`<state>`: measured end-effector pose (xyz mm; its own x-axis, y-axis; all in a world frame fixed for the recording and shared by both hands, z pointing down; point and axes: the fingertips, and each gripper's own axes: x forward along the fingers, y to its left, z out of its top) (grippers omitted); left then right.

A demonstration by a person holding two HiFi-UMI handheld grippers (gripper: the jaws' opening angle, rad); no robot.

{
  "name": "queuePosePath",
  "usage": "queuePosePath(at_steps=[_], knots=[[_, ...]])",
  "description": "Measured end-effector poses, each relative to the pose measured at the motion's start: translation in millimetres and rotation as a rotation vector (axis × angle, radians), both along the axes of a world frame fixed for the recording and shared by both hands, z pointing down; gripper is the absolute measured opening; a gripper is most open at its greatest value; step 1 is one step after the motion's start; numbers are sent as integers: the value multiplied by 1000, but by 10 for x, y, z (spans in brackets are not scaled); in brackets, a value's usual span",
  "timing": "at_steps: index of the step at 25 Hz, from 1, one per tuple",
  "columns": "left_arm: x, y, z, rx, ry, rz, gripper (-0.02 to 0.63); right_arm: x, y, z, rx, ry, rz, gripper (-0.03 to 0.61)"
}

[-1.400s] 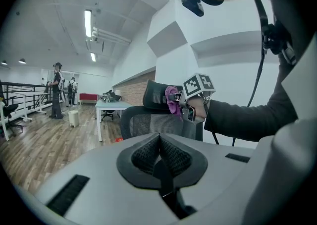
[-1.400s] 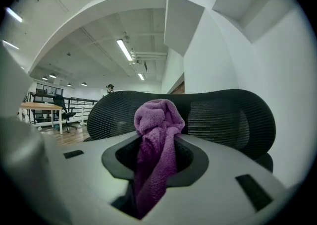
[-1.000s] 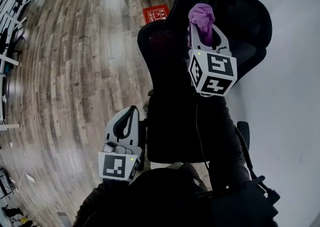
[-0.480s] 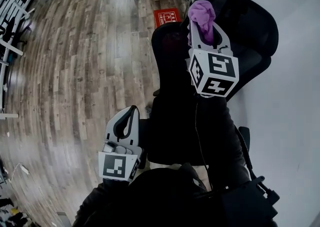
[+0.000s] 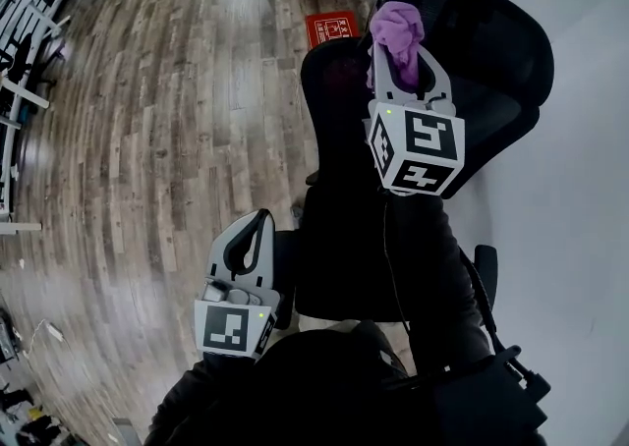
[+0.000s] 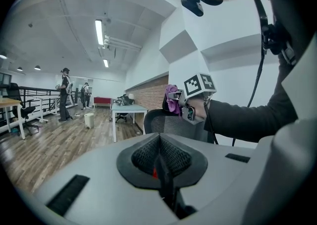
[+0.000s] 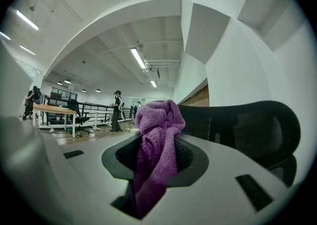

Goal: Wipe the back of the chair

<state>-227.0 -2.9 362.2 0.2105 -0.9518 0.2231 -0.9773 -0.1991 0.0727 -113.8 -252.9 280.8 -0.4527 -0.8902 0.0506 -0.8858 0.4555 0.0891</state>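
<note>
A black mesh office chair (image 5: pixel 472 51) stands by the white wall, its curved backrest (image 7: pixel 257 125) at the upper right of the head view. My right gripper (image 5: pixel 401 41) is raised over the backrest's top and is shut on a bunched purple cloth (image 5: pixel 396 33). In the right gripper view the purple cloth (image 7: pixel 157 142) fills the jaws, with the backrest just behind and to the right. My left gripper (image 5: pixel 257 228) hangs low beside the chair seat (image 5: pixel 339 257), shut with nothing in it. The left gripper view shows the right gripper (image 6: pixel 181 104) with the cloth (image 6: pixel 172 98) above the chair's mesh (image 6: pixel 168 122).
Wooden floor (image 5: pixel 147 139) spreads to the left. A red mat (image 5: pixel 329 27) lies behind the chair. The white wall (image 5: pixel 580 238) runs close along the right. A white desk (image 6: pixel 124 115) and people (image 6: pixel 64 92) stand far off in the room.
The head view has shifted slightly, so the chair and the right gripper sit a little further right in frame. The cloth stays clamped at the backrest's top. The left gripper has held still.
</note>
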Motion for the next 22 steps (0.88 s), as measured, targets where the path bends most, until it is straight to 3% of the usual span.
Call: queuePosePath(at_steps=[9, 22], knots=[[55, -39, 146, -45, -19, 23, 9, -13, 70, 480, -75, -15, -10, 114], [266, -297, 127, -67, -26, 49, 9, 89, -109, 426, -73, -15, -33, 114]])
